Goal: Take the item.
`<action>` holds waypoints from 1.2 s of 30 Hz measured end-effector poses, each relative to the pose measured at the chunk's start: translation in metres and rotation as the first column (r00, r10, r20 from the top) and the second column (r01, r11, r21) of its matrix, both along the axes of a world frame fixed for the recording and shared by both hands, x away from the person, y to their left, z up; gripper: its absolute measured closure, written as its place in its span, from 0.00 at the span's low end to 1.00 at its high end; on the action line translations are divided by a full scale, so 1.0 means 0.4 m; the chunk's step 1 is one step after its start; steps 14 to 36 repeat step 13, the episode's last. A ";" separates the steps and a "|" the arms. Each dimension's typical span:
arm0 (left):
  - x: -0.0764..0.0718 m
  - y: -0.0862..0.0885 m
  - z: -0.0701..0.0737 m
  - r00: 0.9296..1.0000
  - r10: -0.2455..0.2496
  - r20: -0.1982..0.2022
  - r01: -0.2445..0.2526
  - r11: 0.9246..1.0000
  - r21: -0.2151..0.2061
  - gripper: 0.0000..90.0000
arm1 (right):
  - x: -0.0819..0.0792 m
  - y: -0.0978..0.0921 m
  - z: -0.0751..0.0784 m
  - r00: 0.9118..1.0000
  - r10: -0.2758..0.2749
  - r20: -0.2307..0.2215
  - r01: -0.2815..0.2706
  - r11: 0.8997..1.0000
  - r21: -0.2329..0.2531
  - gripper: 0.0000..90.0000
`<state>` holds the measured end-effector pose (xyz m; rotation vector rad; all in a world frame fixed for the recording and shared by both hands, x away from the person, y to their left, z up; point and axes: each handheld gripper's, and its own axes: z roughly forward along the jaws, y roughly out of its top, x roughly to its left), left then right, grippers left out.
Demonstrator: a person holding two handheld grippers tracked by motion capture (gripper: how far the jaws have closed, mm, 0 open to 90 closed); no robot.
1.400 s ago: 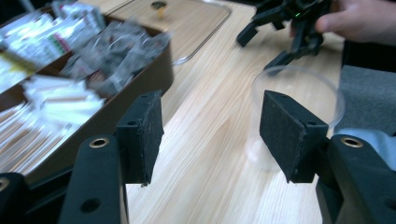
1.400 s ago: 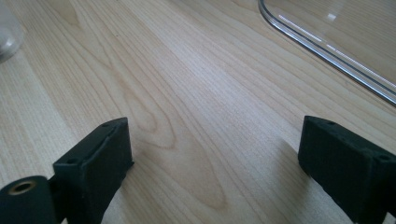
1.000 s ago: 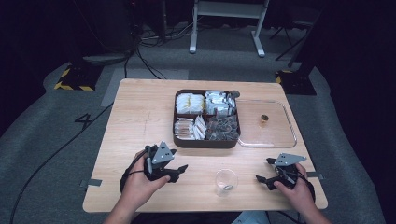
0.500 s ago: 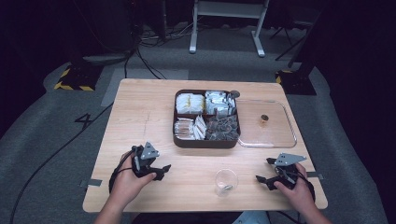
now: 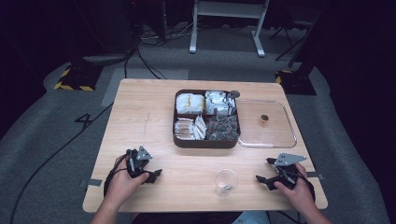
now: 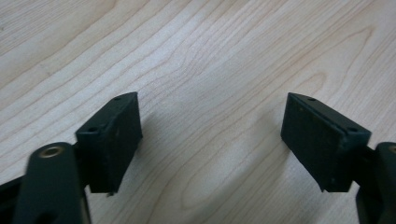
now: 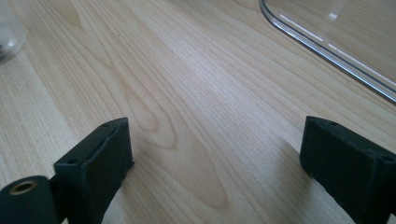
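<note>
On the wooden table (image 5: 144, 112) a dark box (image 5: 206, 141) with four compartments sits at the far middle, holding pale packets in three sections and darker pieces in the near right one. Touching its right side lies a clear lid (image 5: 280, 135), flat on the wood, with a small dark knob (image 5: 264, 118) at its centre. A clear cup (image 5: 226, 181) stands upright near the front edge, between the two hands, closer to the right one (something small lies in its bottom, too blurred to name).

The left gripper (image 5: 150, 174) rests low on the table at the near left, well apart from the box and the cup; its jaws stand wide apart with only bare wood between them, as the left gripper view (image 6: 210, 140) confirms. The left hand (image 5: 122, 182) wraps it from behind, forearm coming in from the near edge.

The right gripper (image 5: 264, 171) lies at the near right, just beside the cup, jaws pointing left and spread wide over bare wood (image 7: 215, 158). In the right gripper view the lid's curved rim (image 7: 322, 49) crosses the far right corner and the cup's edge (image 7: 8, 35) shows at far left. The right hand (image 5: 294, 186) holds it from the near side.
</note>
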<state>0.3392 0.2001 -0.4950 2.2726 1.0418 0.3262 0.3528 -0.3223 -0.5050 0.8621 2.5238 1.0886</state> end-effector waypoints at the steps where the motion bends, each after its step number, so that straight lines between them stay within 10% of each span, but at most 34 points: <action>1: -0.001 0.002 -0.001 1.000 0.001 0.005 -0.001 1.000 0.002 0.22 | 0.000 0.000 0.000 1.000 0.000 0.000 0.000 1.000 0.000 0.10; 7: -0.006 0.013 -0.025 0.997 0.035 0.062 -0.033 0.999 -0.034 0.06 | 0.000 0.000 0.000 1.000 0.000 0.000 0.000 1.000 0.000 0.10; 36: -0.006 0.012 -0.025 0.997 0.040 0.061 -0.038 0.999 -0.033 0.05 | 0.000 0.000 0.000 1.000 0.001 0.000 -0.001 1.000 0.000 0.10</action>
